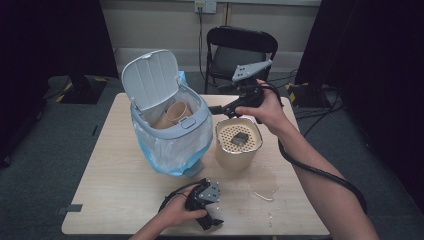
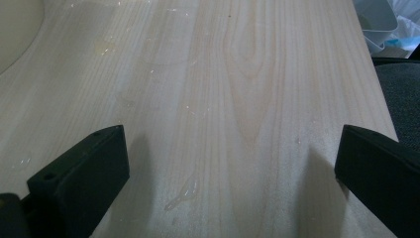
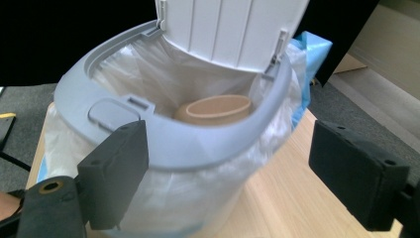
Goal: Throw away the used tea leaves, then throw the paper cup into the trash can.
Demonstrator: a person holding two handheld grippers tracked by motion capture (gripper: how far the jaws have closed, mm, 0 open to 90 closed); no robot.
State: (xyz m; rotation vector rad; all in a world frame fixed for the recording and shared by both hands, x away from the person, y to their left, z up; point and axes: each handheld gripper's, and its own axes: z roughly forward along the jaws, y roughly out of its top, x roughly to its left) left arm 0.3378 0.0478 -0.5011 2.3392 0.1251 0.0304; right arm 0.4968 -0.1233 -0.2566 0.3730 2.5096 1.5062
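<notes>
While no brand, label or writing is legible, the paper cup (image 3: 216, 110) lies tilted inside the lined grey bin (image 1: 150, 135), its lid (image 1: 151, 77) raised. Right gripper (image 1: 216, 109), just beside the bin rim, jaws apart, empty. Left gripper (image 1: 212, 222) rests on the table (image 1: 110, 175), jaws wide, empty.

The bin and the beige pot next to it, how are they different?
The bin is grey, lined with a clear bag, and its lid is flipped up; the beige pot has no lid, just a holed insert. The bin is bigger and holds paper cups; the pot holds a dark lump. Both stand on the table.
</notes>
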